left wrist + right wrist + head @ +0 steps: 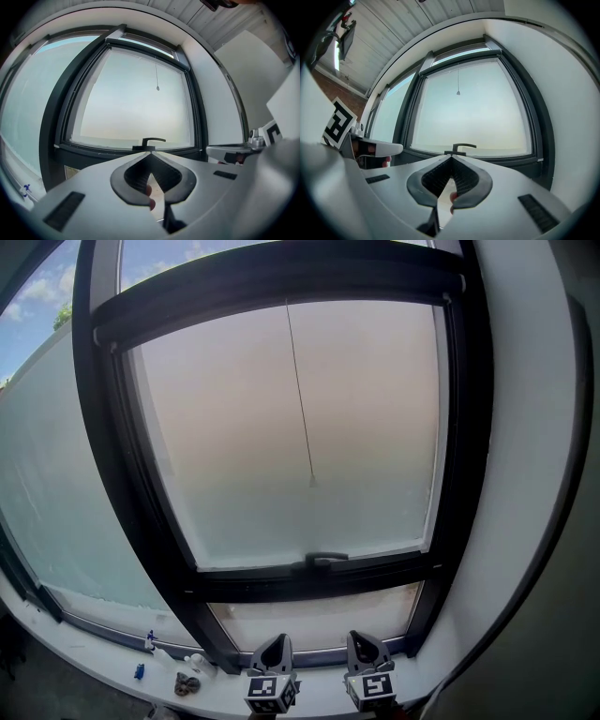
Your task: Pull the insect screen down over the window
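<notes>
The window (291,427) has a dark frame and a frosted pane. Across its top runs a dark bar (281,292), and I cannot tell whether the insect screen is rolled up inside it. A thin pull cord (300,399) hangs from the bar and ends in a small bead (312,482), also visible as the bead (158,87) and the bead (458,93). The window handle (323,560) lies flat on the lower frame. My left gripper (277,643) and right gripper (363,640) sit low by the sill, side by side, both shut and empty, far below the bead.
The white sill (225,690) carries small items at the left: a blue piece (139,670), a white piece (197,662) and a brownish lump (187,682). A white wall (525,474) flanks the window on the right. Another frosted pane (56,484) lies to the left.
</notes>
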Available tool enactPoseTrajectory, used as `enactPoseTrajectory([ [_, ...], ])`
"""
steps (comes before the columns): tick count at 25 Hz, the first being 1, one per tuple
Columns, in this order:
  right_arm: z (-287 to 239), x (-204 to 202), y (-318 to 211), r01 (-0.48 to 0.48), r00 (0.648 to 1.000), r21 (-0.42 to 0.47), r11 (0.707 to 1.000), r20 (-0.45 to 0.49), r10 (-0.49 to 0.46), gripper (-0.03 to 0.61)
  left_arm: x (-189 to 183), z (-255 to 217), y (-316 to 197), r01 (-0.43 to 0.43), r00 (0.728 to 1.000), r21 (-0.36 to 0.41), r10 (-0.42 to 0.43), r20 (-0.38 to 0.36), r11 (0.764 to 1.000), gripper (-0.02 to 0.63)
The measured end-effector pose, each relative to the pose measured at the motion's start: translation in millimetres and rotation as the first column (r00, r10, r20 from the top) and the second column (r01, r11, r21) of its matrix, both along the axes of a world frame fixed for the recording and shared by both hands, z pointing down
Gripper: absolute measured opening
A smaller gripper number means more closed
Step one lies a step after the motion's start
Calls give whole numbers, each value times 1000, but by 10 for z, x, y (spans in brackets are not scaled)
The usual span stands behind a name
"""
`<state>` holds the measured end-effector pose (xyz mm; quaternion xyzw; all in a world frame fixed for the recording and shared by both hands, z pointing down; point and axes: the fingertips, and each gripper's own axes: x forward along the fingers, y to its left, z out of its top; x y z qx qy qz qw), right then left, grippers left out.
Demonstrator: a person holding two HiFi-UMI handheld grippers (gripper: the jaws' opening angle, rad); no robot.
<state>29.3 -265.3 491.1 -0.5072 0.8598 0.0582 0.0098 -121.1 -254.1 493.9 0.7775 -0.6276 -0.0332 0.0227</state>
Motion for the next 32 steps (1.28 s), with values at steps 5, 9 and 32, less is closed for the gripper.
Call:
enactPoseTrajectory([
  [5,-346,-161,-342,32,997,77,996,70,-37,3,-44,-290,-406,-14,992,92,3,123,996,2],
  [9,-791,-348,-590,51,993,186,981,92,-69,3,-55,-610,-676,-61,973,189,16,231,980,2],
  [32,-3398,-528,-1313,61,956,706,705,-245,162,3,-19,-3422,-1491,-188,815,645,-248,523,740,2],
])
